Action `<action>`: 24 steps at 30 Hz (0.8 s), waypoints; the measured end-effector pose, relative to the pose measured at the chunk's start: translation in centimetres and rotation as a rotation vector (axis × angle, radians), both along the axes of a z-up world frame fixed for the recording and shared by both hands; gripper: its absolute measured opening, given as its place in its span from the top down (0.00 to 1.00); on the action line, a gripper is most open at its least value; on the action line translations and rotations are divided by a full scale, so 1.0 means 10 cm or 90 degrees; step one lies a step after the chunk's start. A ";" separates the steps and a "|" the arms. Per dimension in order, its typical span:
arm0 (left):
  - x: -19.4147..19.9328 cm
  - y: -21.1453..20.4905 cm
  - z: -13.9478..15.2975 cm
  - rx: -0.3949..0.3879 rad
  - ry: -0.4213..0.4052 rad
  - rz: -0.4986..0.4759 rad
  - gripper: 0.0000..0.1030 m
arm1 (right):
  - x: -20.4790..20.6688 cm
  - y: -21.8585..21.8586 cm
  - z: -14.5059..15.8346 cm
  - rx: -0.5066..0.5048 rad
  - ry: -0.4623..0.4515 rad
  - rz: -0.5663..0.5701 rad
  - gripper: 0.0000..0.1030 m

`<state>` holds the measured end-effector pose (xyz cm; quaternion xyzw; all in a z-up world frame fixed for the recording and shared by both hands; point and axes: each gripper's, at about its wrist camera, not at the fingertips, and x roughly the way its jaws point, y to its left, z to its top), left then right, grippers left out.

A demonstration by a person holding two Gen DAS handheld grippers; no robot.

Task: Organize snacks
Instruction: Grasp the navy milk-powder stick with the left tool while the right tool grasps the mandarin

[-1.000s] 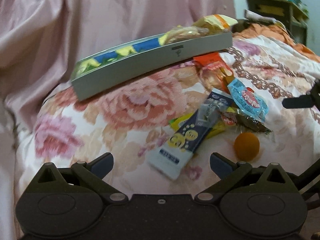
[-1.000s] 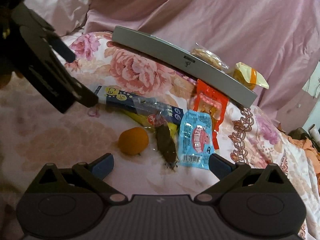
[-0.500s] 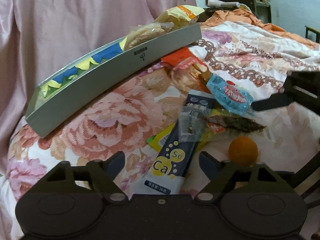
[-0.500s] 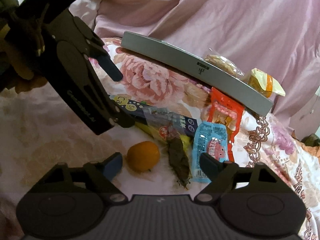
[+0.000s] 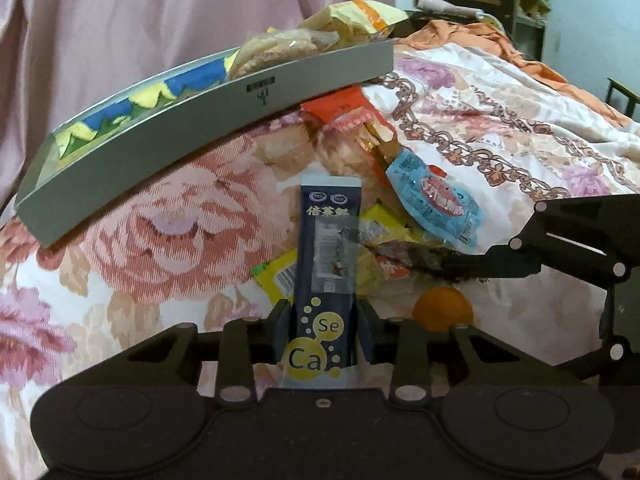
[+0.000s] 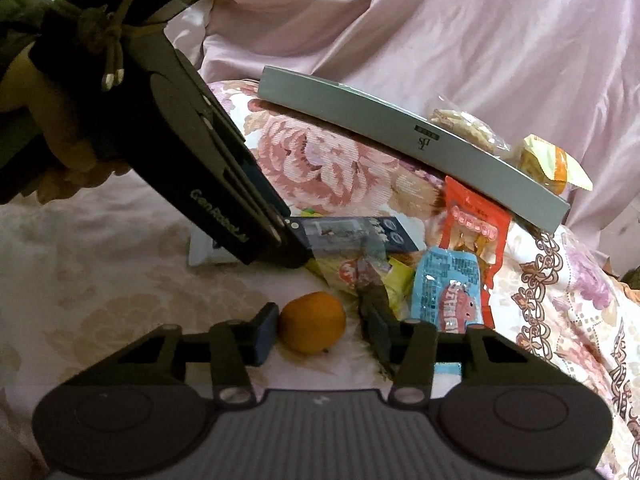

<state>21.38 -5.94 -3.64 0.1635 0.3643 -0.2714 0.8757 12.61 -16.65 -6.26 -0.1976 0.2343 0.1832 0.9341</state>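
My left claw is pinched onto the near end of the dark blue packet, both fingers pressed against its sides low in the middle of the frame. The rest of the packet runs up the frame across the yellow wrapper and under a clear wrapper with something dark inside. My right claw stands partly open around the orange, low in the centre of its view: the left finger is at the peel, the right finger sits just beside it on the dark snack, and I cannot tell that anything is gripped.

The gray tray sits tilted in the upper left on the flowered blanket, already holding a few bags at its far end.

My worry is the overlap. If I lift the packet, the clear wrapper may drag along or slide off and nudge the blue pouch. The orange could roll away on the soft blanket if my right fingers close off-centre, or catch the dark snack too.
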 end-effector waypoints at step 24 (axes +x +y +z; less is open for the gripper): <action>-0.93 0.50 -0.02 -0.144 0.112 0.303 0.65 | -0.20 0.05 0.09 0.037 0.062 0.039 0.63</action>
